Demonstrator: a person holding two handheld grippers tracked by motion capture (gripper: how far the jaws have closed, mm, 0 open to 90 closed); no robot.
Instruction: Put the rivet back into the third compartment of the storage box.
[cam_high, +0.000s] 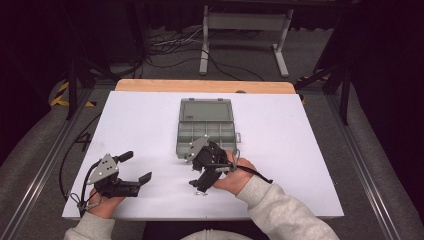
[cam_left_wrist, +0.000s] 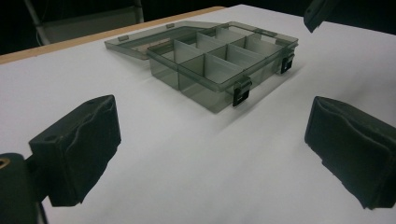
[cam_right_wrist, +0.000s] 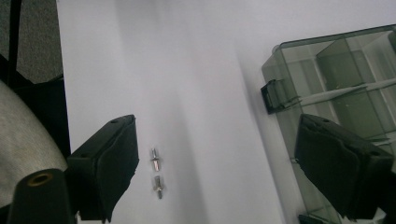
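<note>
A smoky grey plastic organizer box (cam_high: 206, 127) lies open mid-table, lid folded back, its several compartments (cam_left_wrist: 224, 60) looking bare. My left gripper (cam_high: 135, 166) rests at the near left of the table, open, jaws spread wide (cam_left_wrist: 215, 154) and aimed at the box with nothing between them. My right gripper (cam_high: 200, 182) sits just in front of the box, tilted down at the table, open (cam_right_wrist: 224, 168). Two small metal pins (cam_right_wrist: 157, 172) lie on the white surface close to its left jaw. The box corner (cam_right_wrist: 336, 79) sits behind its right jaw.
The white tabletop (cam_high: 280, 150) has a wooden strip (cam_high: 205, 86) along its far edge. Two black latches (cam_left_wrist: 242, 91) hang on the box's front wall. Cables (cam_high: 75, 150) trail off the left side, and a metal stand (cam_high: 245, 35) is on the floor beyond.
</note>
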